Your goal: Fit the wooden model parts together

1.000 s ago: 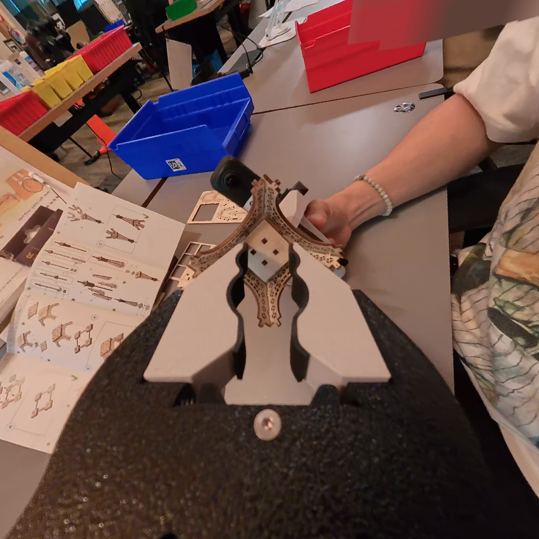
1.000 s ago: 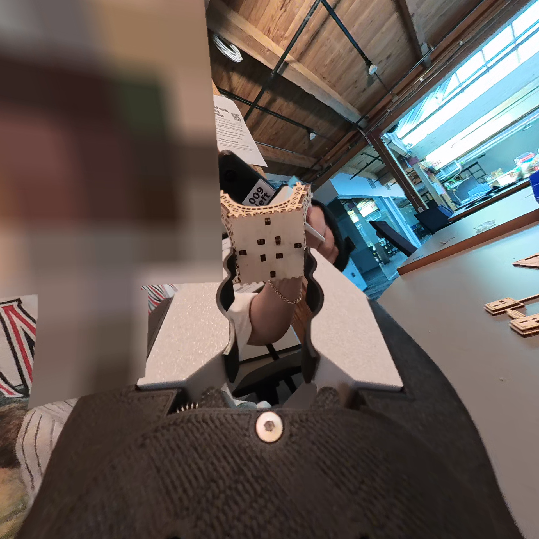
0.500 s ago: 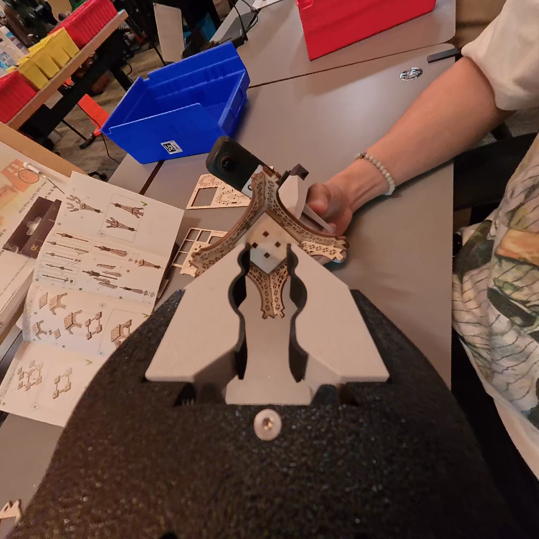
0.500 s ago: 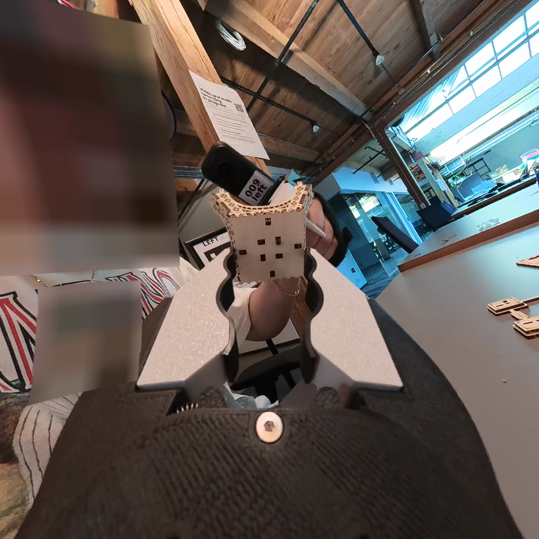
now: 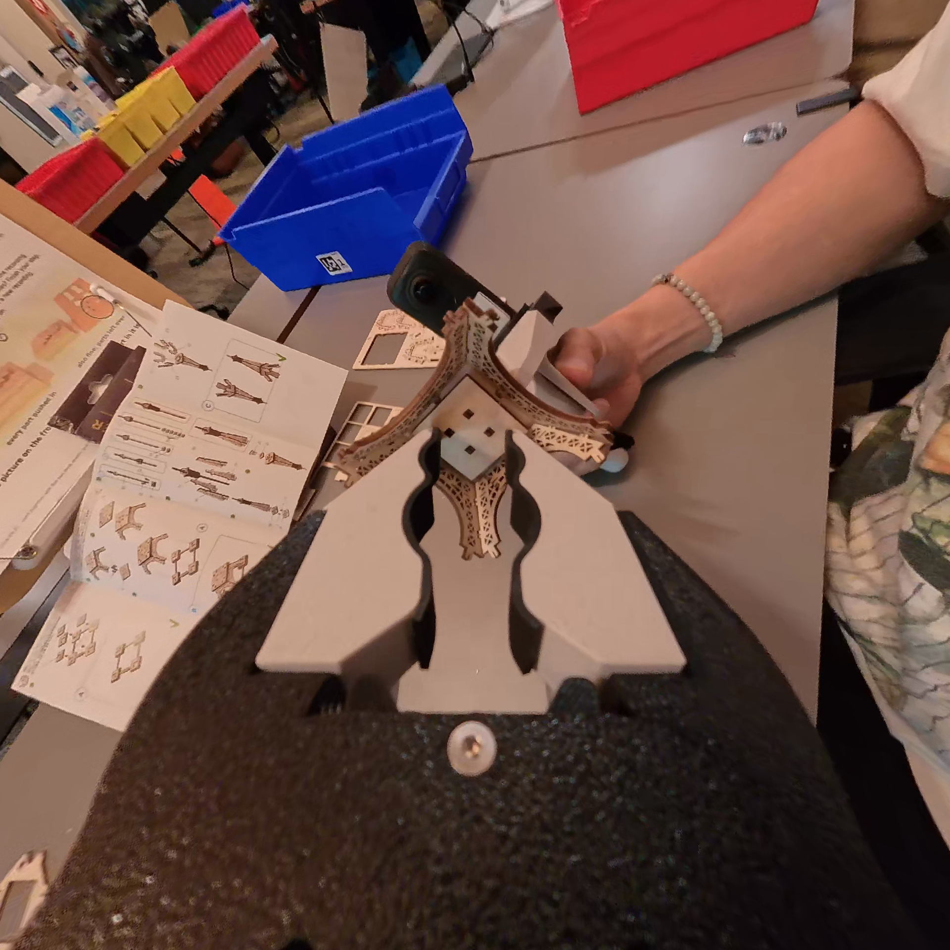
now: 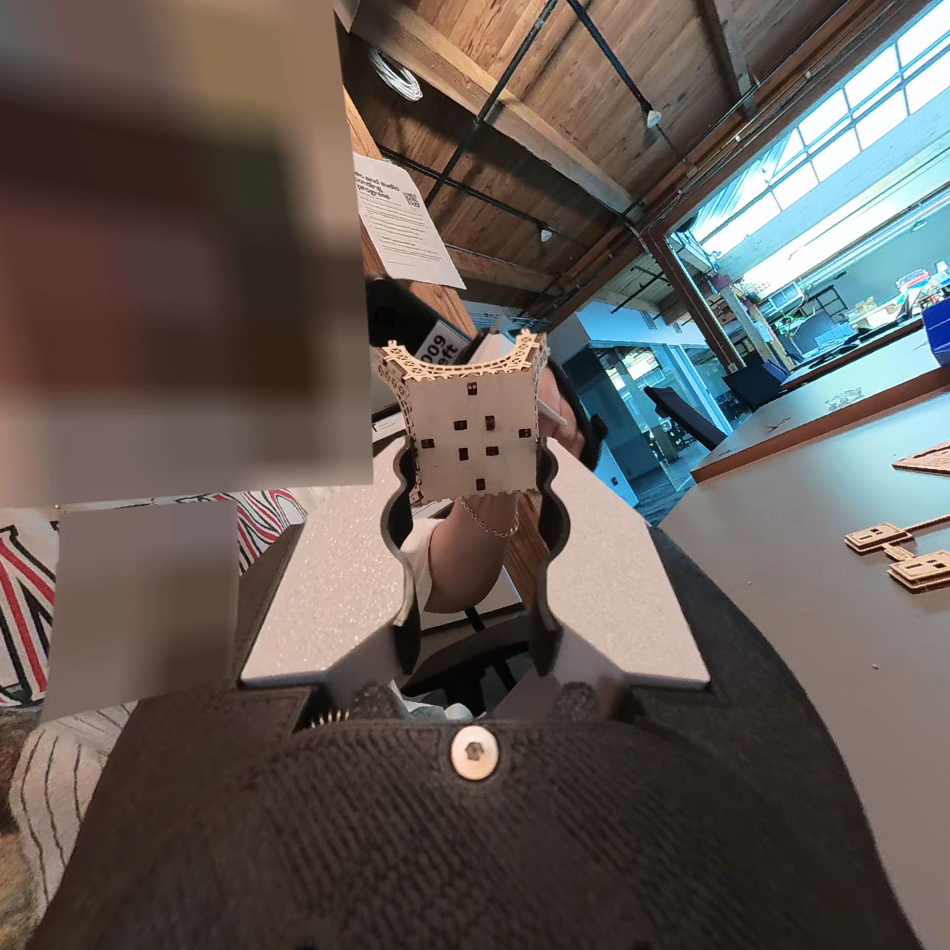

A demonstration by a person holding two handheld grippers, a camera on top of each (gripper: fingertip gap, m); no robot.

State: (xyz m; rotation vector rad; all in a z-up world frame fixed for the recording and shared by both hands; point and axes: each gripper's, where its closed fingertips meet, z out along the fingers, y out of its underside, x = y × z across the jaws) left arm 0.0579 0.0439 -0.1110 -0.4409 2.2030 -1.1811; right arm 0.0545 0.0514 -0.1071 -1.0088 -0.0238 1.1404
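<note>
A wooden lattice tower base [image 5: 465,411] with four curved legs and a pale square plate with small holes is held in the air between both grippers. My left gripper [image 5: 468,444] is shut on it at the plate, and one leg hangs down between the fingers. My right gripper [image 6: 475,462] is shut on the same tower base [image 6: 475,437] from the opposite side. It also shows in the left wrist view [image 5: 529,349], beyond the model, held by a hand. The left gripper's black camera [image 6: 390,318] shows behind the model in the right wrist view.
Instruction sheets [image 5: 205,437] lie at the left on the grey table [image 5: 642,216]. Wooden part frames [image 5: 396,349] lie beyond them. A blue bin [image 5: 354,205] and a red bin [image 5: 668,46] stand farther back. Loose wooden pieces [image 6: 899,555] lie at the right. A person's forearm [image 5: 771,247] crosses the table. My two grippers' fingertips are within a few centimetres of each other.
Both grippers keep their hold on the tower base. The right wrist view has tilted, so more of the model's arched edge shows above the plate. The left view has shifted slightly.
</note>
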